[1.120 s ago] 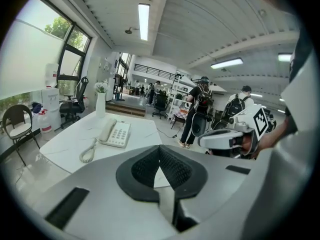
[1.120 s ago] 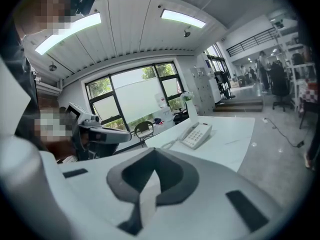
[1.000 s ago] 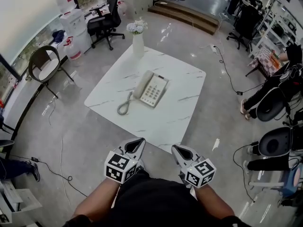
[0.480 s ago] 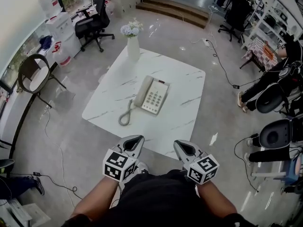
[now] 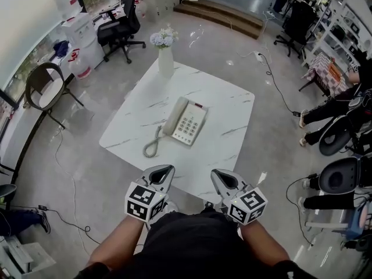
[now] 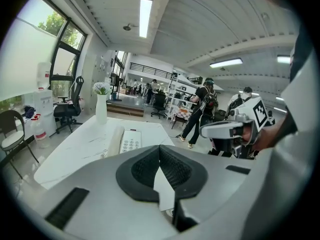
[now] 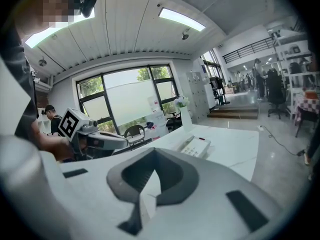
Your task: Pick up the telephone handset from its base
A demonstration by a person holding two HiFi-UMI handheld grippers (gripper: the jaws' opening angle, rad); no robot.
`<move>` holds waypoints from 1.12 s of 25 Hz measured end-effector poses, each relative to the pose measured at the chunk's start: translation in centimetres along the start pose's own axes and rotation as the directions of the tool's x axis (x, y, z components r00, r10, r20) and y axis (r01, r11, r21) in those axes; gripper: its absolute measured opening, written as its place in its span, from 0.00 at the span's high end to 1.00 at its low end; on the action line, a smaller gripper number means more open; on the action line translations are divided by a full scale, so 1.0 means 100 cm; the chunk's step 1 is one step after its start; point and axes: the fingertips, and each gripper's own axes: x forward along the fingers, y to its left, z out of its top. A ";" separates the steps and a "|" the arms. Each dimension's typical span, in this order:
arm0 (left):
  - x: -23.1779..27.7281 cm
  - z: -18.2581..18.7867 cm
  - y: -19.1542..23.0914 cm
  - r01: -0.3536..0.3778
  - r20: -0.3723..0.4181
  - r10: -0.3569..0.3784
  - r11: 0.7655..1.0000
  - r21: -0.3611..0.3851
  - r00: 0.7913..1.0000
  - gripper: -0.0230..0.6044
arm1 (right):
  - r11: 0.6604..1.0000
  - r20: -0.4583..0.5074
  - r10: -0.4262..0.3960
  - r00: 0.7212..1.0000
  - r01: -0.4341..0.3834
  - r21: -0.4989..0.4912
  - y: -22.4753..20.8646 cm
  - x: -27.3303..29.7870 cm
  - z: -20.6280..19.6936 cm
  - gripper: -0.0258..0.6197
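A cream telephone (image 5: 186, 123) lies in the middle of the white marble table (image 5: 221, 150). Its handset (image 5: 174, 116) rests in the cradle on the base's left side, and the coiled cord (image 5: 152, 146) trails toward me. Both grippers hover at the table's near edge, well short of the phone. My left gripper (image 5: 164, 171) is shut with nothing in it, and so is my right gripper (image 5: 220, 175). The left gripper view shows the phone (image 6: 131, 140) beyond the closed left gripper (image 6: 160, 148). The phone (image 7: 196, 145) also lies ahead of the right gripper (image 7: 154, 151).
A white vase of flowers (image 5: 165, 56) stands at the table's far corner. A round chair (image 5: 42, 87) and an office chair (image 5: 119, 23) stand to the left. Cables (image 5: 279, 86) cross the floor, and seated people's legs (image 5: 325, 118) reach in from the right.
Both grippers have drifted forward to the table's near edge, still shut. The phone and handset have not moved.
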 end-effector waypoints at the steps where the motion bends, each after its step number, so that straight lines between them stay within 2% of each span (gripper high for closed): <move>1: 0.002 0.002 0.000 -0.011 0.004 0.011 1.000 -0.005 1.000 0.96 | 1.000 0.000 0.008 1.000 -0.008 -0.006 -0.004 0.000 0.003 0.96; 9: 0.018 0.017 -0.005 -0.077 0.028 0.078 0.997 -0.030 0.997 0.96 | 0.998 0.012 0.066 0.998 -0.066 -0.026 -0.030 0.001 0.020 0.96; 17: 0.030 0.023 -0.011 -0.101 0.021 0.102 0.994 -0.034 0.995 0.96 | 0.995 0.016 0.097 0.995 -0.097 -0.020 -0.043 0.004 0.022 0.96; 28: 0.033 0.027 0.002 -0.131 0.030 0.132 0.991 -0.038 0.991 0.96 | 0.994 0.012 0.108 0.994 -0.108 -0.016 -0.049 0.010 0.024 0.96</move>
